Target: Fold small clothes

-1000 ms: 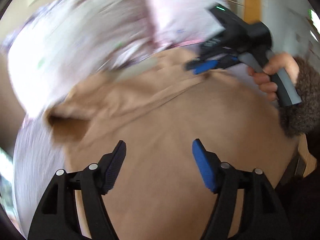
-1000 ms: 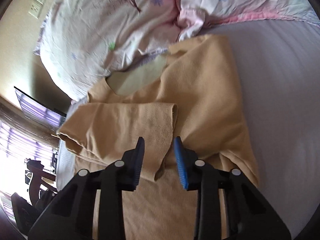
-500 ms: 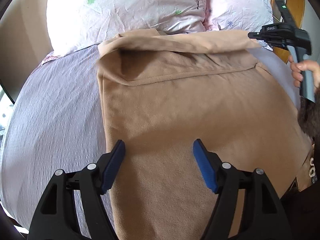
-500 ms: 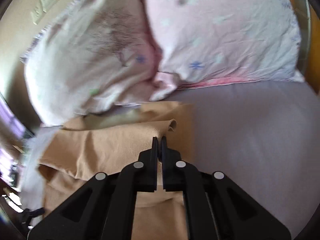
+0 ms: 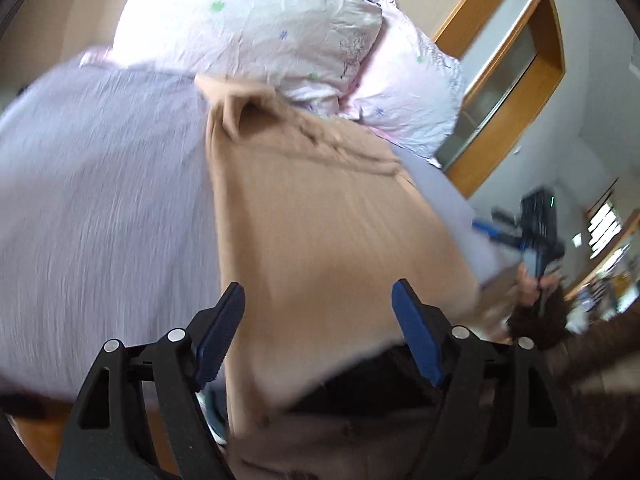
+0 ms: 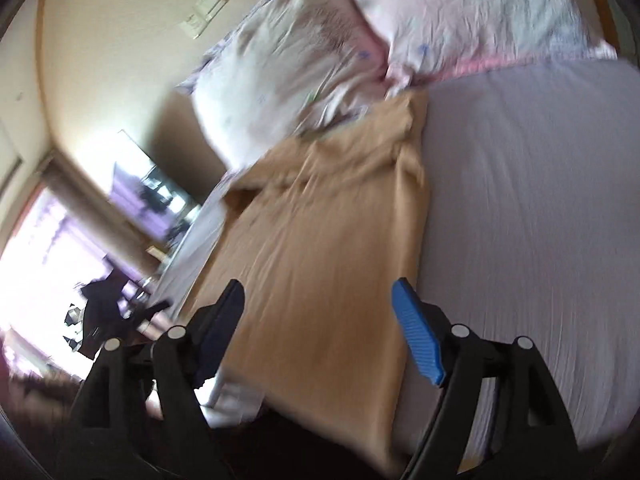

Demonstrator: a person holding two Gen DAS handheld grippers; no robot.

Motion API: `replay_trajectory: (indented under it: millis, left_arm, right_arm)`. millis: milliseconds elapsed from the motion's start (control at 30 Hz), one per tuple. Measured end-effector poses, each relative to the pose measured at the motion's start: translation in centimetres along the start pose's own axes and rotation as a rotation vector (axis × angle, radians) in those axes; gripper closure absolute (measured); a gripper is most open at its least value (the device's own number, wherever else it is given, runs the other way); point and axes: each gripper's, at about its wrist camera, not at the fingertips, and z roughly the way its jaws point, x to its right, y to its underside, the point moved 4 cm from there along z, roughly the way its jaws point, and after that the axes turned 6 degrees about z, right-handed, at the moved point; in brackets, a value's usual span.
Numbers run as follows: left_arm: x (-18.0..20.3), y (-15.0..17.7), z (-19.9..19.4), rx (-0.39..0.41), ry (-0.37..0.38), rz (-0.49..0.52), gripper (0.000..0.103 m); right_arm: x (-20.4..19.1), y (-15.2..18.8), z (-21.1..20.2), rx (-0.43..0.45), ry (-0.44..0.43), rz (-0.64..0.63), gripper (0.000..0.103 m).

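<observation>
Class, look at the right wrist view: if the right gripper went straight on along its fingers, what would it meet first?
Probably the tan shirt, spread on the lilac sheet between the open right gripper fingers; depth is unclear through blur.

The bed, covered in a lilac sheet, carried a tan garment lying lengthwise ahead of both tools. Two floral pillows lay beyond the garment's far end, touching it.

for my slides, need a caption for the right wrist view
Open right gripper above a tan shirt with sleeves folded in, lying on a lavender bedsheet below two floral pillows.
</observation>
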Motion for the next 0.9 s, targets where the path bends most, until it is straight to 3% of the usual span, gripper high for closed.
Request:
replay_trajectory:
  millis: [100,167,333,433,467,500,567,600,633,767,900]
  left_arm:
    - [-0.4,3.2,-0.8,-0.032,0.066,-0.062,0.022]
    - [-0.9,4.6,-0.5,-0.046,0.052,-0.093,0.021]
    - [-2.7,5.6,2.2,-0.119,-0.043,-0.149,0.021]
    - [-3.0,5.2,3.4,-0.107,-0.01,-0.188,0.021]
    - [-3.4,5.2,3.8,-0.097,0.006,-0.216,0.022]
    - [-3.7,5.2,4.0,-0.09,0.026,-0.248,0.031]
    - [-4.3,5.3,4.5,-0.084,0.101,-0.322,0.062]
    - [-4.5,5.5,4.6,-0.083,0.148,-0.361,0.085]
    - [-4.6,5.5,4.5,-0.081,0.177,-0.39,0.095]
    - [-3.3,3.4,2.4,-0.044,0.208,-0.395,0.097]
    - [-2.6,-3.6,0.7,0.058,0.163,-0.301,0.097]
  right_arm:
    - [1.4,5.5,-1.7,-0.083,0.017,0.038,0.023]
    - [3.1,7.6,-1.4,-0.118,0.036,0.104,0.023]
    - [5.5,8.2,2.0,-0.163,-0.011,0.18,0.023]
    - [5.7,8.3,3.1,-0.171,-0.034,0.174,0.024]
    - [5.8,8.2,3.5,-0.171,-0.052,0.18,0.03]
    - [5.7,8.3,3.7,-0.172,-0.073,0.183,0.038]
    - [5.1,8.8,4.1,-0.192,-0.12,0.168,0.097]
    - [4.8,9.0,4.1,-0.2,-0.126,0.154,0.097]
    - [4.3,9.1,3.9,-0.199,-0.129,0.131,0.098]
    - [1.1,6.8,1.3,-0.117,-0.196,0.04,0.098]
    - [-2.2,0.4,-0.5,0.018,-0.243,-0.054,0.098]
